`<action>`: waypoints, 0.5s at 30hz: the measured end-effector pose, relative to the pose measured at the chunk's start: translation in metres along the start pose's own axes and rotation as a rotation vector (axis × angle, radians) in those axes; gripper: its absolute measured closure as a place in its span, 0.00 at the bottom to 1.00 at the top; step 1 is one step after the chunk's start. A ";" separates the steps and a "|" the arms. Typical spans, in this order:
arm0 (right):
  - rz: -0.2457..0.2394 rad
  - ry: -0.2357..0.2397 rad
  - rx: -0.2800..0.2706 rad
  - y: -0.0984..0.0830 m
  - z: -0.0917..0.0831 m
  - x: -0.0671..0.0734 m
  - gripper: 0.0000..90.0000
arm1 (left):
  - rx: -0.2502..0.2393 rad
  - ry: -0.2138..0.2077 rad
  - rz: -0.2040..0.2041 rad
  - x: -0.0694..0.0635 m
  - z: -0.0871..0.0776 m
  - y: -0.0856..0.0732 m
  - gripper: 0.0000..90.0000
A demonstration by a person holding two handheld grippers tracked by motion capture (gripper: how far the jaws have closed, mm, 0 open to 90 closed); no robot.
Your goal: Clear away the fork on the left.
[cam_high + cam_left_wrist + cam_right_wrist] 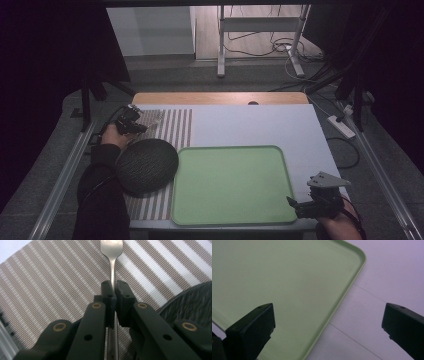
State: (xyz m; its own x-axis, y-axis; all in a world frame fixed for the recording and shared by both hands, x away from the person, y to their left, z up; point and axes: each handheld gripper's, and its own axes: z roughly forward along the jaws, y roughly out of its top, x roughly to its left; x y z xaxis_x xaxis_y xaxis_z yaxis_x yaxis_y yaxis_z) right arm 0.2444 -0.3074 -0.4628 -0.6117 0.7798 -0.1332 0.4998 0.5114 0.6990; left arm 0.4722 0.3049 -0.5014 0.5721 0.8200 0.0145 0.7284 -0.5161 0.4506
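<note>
A silver fork (112, 255) points away from me over the striped placemat (50, 277), and my left gripper (114, 290) is shut on its handle. From above, that left gripper (142, 126) sits at the far left of the table, over the striped placemat (175, 125), with the fork (152, 120) sticking out toward the right. My right gripper (295, 205) hovers at the near right, jaws wide open and empty, straddling the right rim of the green tray (347, 292). The green tray (230, 185) holds nothing.
A dark round woven mat (145, 165) lies on the placemat between my left arm and the tray; its edge (192, 302) shows to the right of the left jaws. White tabletop (260, 125) stretches behind the tray. A wooden strip (220, 98) borders the far edge.
</note>
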 end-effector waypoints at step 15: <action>-0.009 0.003 0.000 0.000 0.000 0.001 0.00 | 0.013 -0.053 -0.070 -0.002 -0.028 -0.011 0.95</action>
State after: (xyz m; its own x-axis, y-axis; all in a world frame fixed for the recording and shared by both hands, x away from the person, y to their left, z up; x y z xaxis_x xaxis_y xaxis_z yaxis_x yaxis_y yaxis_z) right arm 0.2439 -0.3068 -0.4626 -0.6179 0.7742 -0.1372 0.4941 0.5181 0.6981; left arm 0.4523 0.3158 -0.4814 0.5387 0.8401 -0.0636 0.7717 -0.4617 0.4374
